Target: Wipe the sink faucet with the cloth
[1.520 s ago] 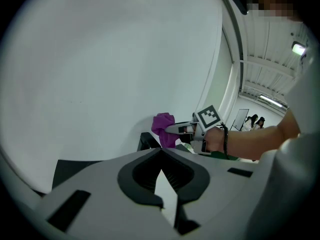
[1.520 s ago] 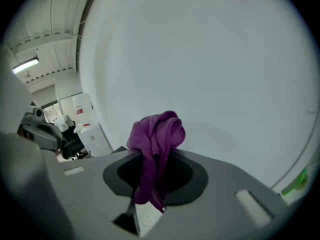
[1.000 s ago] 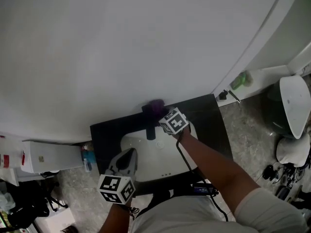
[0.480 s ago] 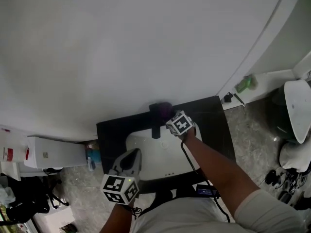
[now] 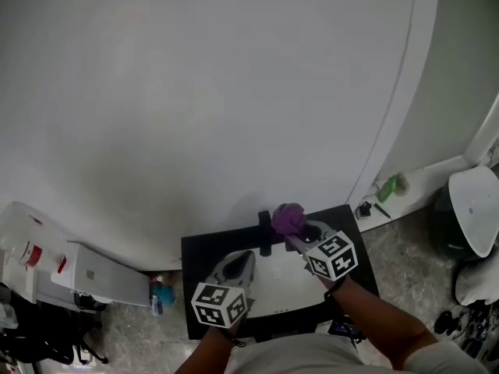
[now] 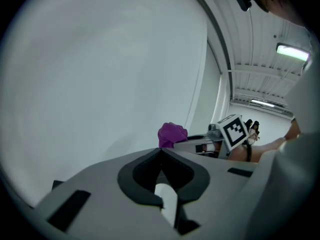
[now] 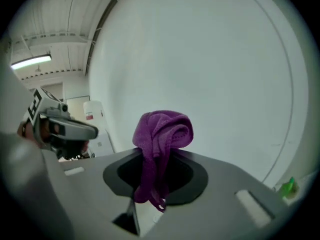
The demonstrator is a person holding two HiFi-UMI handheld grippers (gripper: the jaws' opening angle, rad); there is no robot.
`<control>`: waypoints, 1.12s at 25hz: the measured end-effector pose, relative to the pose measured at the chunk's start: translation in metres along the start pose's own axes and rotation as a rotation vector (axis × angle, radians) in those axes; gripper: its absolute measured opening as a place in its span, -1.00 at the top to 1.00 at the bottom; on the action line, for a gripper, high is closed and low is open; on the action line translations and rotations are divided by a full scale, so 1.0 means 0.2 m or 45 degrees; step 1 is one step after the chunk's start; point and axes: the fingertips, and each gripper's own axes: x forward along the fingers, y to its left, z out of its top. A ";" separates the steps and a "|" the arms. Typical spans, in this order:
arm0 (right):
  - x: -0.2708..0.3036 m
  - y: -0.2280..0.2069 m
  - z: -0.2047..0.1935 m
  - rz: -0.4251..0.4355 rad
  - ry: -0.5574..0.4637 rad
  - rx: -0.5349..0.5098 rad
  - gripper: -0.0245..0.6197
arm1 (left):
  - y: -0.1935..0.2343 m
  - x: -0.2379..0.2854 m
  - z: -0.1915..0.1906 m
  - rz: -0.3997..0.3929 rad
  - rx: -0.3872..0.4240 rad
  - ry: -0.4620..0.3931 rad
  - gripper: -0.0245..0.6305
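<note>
My right gripper (image 5: 295, 232) is shut on a bunched purple cloth (image 5: 288, 218), which sticks up between its jaws in the right gripper view (image 7: 161, 134). It is lifted beside the dark faucet (image 5: 265, 232), which stands at the back of the white sink (image 5: 281, 280) in the black counter (image 5: 199, 255). My left gripper (image 5: 240, 263) hovers over the sink's left part, jaws shut with nothing between them. From the left gripper view the cloth (image 6: 171, 133) and the right gripper's marker cube (image 6: 233, 130) show ahead.
A plain white wall fills the upper part of every view. A white cabinet (image 5: 101, 275) and a blue bottle (image 5: 161, 295) stand left of the counter. A green bottle (image 5: 392, 185) sits on a ledge at the right, and a white toilet (image 5: 474, 209) is at the far right.
The right gripper has pulled back and up from the faucet with the cloth. The head view has tipped upward, so the counter sits lower in the frame.
</note>
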 end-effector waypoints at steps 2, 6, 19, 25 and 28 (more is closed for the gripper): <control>-0.11 0.12 0.10 0.025 -0.059 0.019 0.64 | -0.04 -0.02 0.05 -0.008 0.034 -0.022 0.90; -0.23 0.30 0.22 0.044 -0.150 0.009 0.64 | -0.06 -0.07 0.12 0.003 0.064 -0.051 0.91; -0.23 0.40 0.28 0.042 -0.185 -0.043 0.66 | -0.05 -0.07 0.18 0.005 0.075 -0.090 0.91; -0.21 0.36 0.29 0.041 -0.189 -0.028 0.66 | -0.04 -0.03 0.18 -0.009 0.078 -0.078 0.91; -0.20 0.37 0.30 0.037 -0.192 -0.032 0.66 | -0.03 -0.03 0.17 -0.011 0.077 -0.078 0.91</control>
